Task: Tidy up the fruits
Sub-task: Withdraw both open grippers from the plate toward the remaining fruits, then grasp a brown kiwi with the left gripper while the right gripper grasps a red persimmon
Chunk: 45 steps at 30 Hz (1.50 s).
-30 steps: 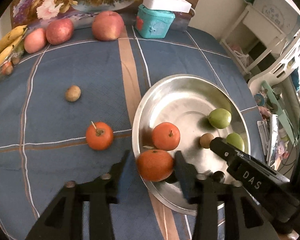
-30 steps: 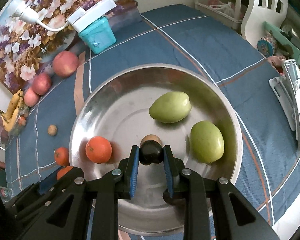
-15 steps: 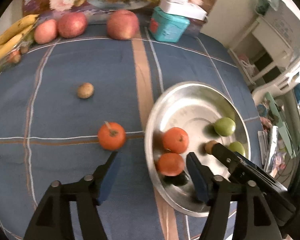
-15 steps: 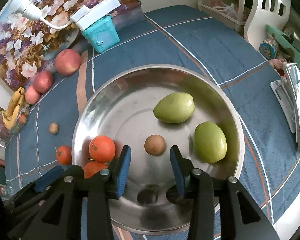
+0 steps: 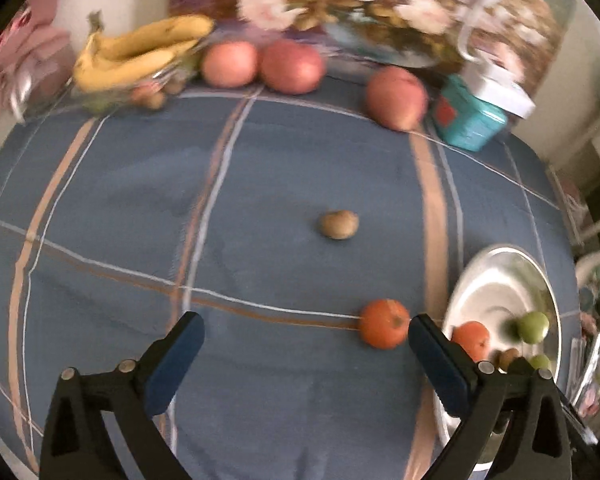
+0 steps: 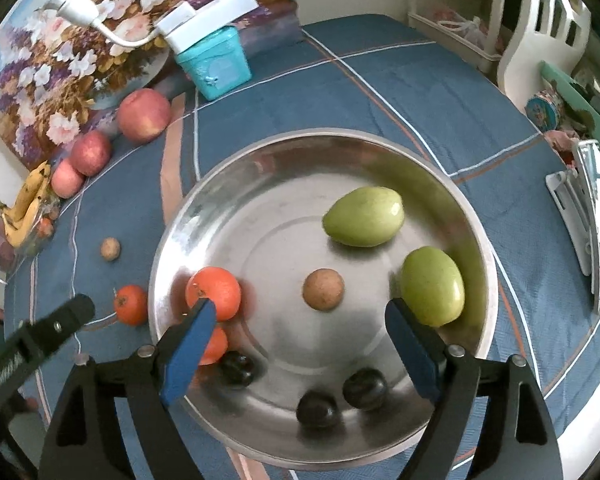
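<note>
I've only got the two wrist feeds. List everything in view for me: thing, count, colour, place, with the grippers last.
Metal bowl: one, silver, on the blue tablecloth.
Green fruits: two, right side of bowl.
Oranges in bowl: two, left side.
Brown round fruit in bowl: one, centre.
Dark plums: three, near edge of bowl.
Orange on cloth: one, left of bowl.
Brown fruit on cloth: one, mid-table.
Apples: three, red-pink, far edge.
Bananas: bunch, yellow, far left corner.
Teal box: one, white power strip on top.
Left gripper: jaws opening, nothing between them.
Right gripper: jaws opening over the bowl, holding nothing.
</note>
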Each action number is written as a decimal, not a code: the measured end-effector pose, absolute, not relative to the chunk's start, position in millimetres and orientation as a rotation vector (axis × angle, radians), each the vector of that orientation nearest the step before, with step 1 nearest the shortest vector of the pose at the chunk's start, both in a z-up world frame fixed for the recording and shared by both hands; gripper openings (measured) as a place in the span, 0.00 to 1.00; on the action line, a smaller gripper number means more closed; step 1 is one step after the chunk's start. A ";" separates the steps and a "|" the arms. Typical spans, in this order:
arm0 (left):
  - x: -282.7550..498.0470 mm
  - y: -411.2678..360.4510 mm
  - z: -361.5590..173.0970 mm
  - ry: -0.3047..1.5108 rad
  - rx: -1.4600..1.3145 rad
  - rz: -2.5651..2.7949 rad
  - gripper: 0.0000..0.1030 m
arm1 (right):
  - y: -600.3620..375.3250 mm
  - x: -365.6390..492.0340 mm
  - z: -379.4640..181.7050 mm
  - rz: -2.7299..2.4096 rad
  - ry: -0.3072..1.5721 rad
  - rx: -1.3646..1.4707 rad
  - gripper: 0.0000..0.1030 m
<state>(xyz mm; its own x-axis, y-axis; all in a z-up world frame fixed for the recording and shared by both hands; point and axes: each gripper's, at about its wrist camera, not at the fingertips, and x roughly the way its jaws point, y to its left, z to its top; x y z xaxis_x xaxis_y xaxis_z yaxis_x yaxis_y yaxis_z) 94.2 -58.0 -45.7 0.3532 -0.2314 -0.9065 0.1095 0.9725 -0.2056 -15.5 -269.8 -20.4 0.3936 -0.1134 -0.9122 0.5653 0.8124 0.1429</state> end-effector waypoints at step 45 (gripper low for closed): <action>158.8 26.7 -85.4 1.212 -0.111 -0.095 1.00 | -129.5 79.6 -54.5 -0.215 1.160 0.212 0.59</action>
<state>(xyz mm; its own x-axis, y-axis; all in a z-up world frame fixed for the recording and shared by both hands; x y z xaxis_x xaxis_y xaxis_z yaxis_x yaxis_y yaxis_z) 158.8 26.7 -85.4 0.3483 -0.1324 -0.9280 0.0142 0.9906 -0.1361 79.6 -129.5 -54.5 0.3833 -0.0585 -0.9218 0.2762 0.9596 0.0539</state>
